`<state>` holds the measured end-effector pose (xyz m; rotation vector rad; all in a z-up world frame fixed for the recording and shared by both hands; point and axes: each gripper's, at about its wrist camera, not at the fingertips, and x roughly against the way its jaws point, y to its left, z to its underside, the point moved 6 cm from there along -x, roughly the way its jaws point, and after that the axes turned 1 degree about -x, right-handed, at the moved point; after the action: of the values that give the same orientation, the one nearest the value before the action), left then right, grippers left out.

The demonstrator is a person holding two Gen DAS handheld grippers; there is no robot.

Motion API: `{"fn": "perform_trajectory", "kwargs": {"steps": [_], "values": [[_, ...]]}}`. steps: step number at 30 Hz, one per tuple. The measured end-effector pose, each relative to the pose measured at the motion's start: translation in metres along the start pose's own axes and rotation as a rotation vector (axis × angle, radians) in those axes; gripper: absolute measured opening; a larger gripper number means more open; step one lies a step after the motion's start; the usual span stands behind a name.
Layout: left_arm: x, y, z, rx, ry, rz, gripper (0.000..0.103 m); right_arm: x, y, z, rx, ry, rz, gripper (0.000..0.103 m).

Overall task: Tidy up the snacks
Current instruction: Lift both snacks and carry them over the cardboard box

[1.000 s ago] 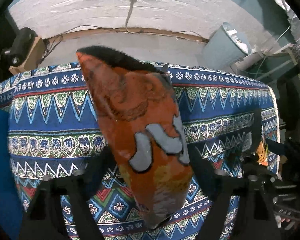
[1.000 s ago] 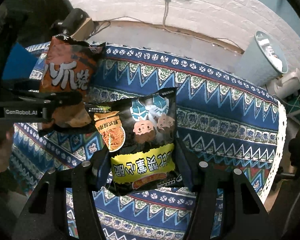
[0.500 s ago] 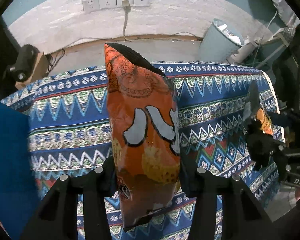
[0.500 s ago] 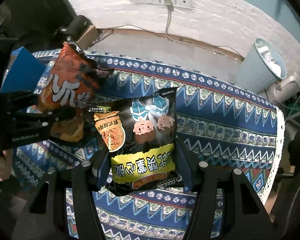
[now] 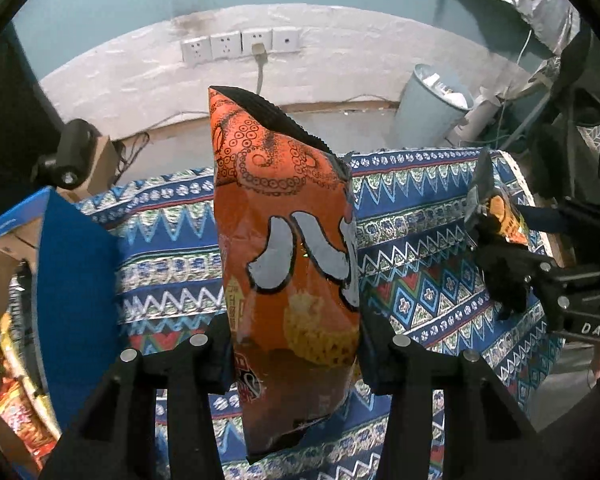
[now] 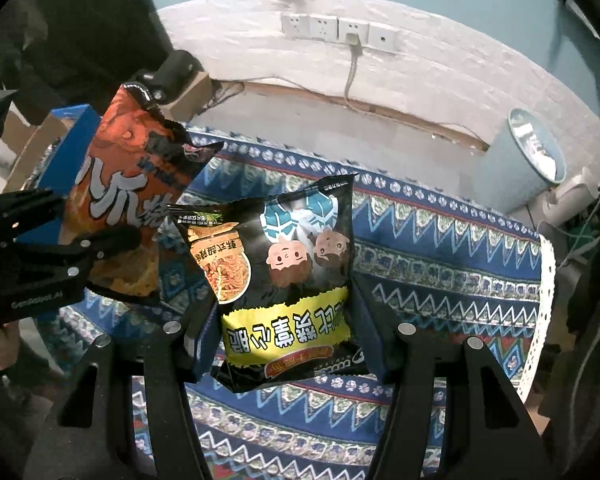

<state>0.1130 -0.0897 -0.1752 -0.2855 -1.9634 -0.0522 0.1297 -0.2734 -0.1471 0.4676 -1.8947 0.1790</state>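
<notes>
Blue box (image 5: pixel 76 280): at 9 o'clock in the left wrist view, open-topped, other packets visible inside at 8 o'clock. Likely the drop spot; that is my guess only.
Left gripper (image 5: pixel 296 356): clamped on the orange snack bag (image 5: pixel 288 264) low on its body; jaws have just been closing, bag between them. Bag stands upright, sealed top at 12 o'clock, clear of the patterned cloth (image 5: pixel 412 280).
Risk, left: the grip sits on the puffy lower part, most of the bag above it. A quick swing toward 9 o'clock could tip the bag over or let it slide out. A harder squeeze could crush the contents or burst the seal.
Risk, box: tall bag and raised box wall; the bottom edge could catch on the rim if carried too low.
Right gripper (image 6: pixel 286 346): clamped on the black noodle packet (image 6: pixel 284 280) near its yellow band, print upside down, packet off the cloth.
Risk, right: in the right wrist view the orange bag (image 6: pixel 128 204) is at 10 o'clock, just beside the black packet, corners overlapping in the picture; contact I cannot tell. Both heading the same way could knock one loose.
Bin (image 6: pixel 520 160): at 2 o'clock on the floor, well apart; no concern.
</notes>
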Motion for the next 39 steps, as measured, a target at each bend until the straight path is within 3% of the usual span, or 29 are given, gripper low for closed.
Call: {"fn": "perform_trajectory", "kwargs": {"steps": [16, 25, 39], "values": [[0.066, 0.035, 0.02, -0.003, -0.072, -0.061, 0.048, 0.031, 0.049, -0.02, 0.055, -0.079, -0.036, 0.058], [0.099, 0.075, 0.032, 0.021, -0.123, -0.139, 0.048, 0.037, 0.091, -0.043, 0.097, -0.119, -0.088, 0.058], [0.142, 0.159, 0.058, 0.16, -0.186, -0.174, 0.048, 0.038, 0.197, -0.085, 0.215, -0.142, -0.203, 0.058]]}}
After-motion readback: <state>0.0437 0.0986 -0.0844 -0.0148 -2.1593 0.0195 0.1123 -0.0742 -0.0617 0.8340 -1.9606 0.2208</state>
